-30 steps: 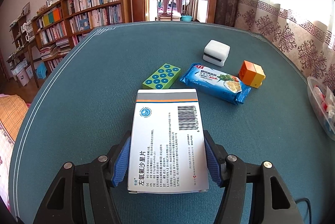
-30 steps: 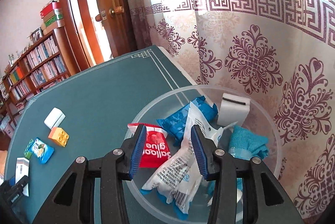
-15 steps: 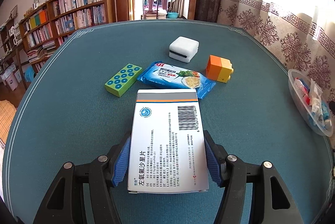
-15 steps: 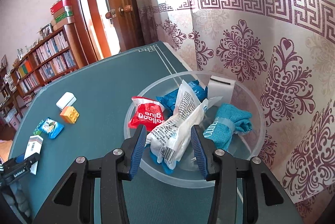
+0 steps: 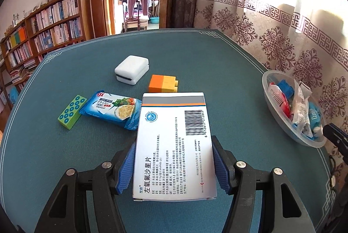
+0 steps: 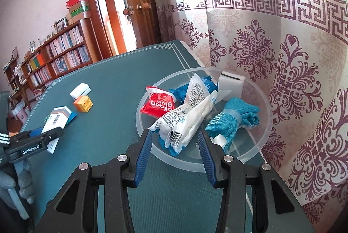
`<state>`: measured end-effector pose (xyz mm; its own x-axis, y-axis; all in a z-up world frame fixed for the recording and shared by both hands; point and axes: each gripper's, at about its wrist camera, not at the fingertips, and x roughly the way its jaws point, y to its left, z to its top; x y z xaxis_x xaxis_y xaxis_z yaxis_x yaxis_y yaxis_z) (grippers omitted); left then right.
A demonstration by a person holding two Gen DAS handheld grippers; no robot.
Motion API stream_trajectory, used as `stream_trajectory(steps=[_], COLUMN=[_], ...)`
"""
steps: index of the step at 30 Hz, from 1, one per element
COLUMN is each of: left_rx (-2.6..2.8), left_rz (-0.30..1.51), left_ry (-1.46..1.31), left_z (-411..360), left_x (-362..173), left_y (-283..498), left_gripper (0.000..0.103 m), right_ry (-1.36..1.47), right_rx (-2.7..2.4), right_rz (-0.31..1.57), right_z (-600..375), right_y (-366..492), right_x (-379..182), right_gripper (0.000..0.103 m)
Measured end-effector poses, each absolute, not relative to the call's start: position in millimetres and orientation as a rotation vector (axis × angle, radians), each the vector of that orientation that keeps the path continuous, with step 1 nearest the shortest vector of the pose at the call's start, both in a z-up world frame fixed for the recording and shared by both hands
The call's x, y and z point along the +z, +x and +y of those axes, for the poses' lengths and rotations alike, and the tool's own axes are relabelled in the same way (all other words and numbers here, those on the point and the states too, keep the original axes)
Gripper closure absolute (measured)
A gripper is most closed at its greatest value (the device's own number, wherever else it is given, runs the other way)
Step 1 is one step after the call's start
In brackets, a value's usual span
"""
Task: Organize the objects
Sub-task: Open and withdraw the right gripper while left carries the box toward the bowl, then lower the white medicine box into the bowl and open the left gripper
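Nearest us, our left hand-held gripper point(image 5: 175, 164) clamps the white medicine box point(image 5: 174, 141) above the table point(image 5: 87, 156). Our right hand-held gripper point(image 6: 174, 151) stands partly open, empty, before the clear bowl point(image 6: 264, 135) of packets. Beyond lie cracker packet point(image 5: 111, 109), orange block point(image 5: 163, 83) and white case point(image 5: 131, 69).

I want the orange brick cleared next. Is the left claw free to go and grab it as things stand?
Probably not yet. The left claw is shut on the medicine box, so nothing else fits between its pads. The table around the orange brick is bare, so the way is clear once the box is dropped.
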<state>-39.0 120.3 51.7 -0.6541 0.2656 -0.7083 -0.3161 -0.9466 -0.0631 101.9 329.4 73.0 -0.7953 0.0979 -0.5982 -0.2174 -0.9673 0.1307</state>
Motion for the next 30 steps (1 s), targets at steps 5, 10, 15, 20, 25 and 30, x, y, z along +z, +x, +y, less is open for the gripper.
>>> stream_trajectory(steps=[5, 10, 15, 20, 25, 30], left_rx=[2.559, 2.517, 2.461, 2.399, 2.345, 2.294], left_rz=[0.145, 0.216, 0.284, 0.326, 0.377, 0.43], left_ry=[-1.05, -0.985, -0.936, -0.923, -0.91, -0.885], left_z=[154, 192, 232, 269, 304, 336], left_x=[61, 72, 79, 82, 81, 76], left_y=[-45, -50, -58, -69, -77, -83], left_gripper=[0.037, 0.037, 0.037, 0.037, 0.037, 0.037], right_ry=[-0.914, -0.901, -0.878, -0.854, -0.847, -0.855], right_rx=[2.833, 2.839, 2.837, 2.836, 2.836, 2.836], right_rz=[0.27, 0.275, 0.295, 0.34, 0.376, 0.398], right_z=[332, 341, 350, 360, 366, 368], right_y=[111, 117, 122, 125, 125, 125], right_x=[75, 77, 77, 80, 80, 78], right_gripper=[0.057, 0.057, 0.057, 0.057, 0.057, 0.057])
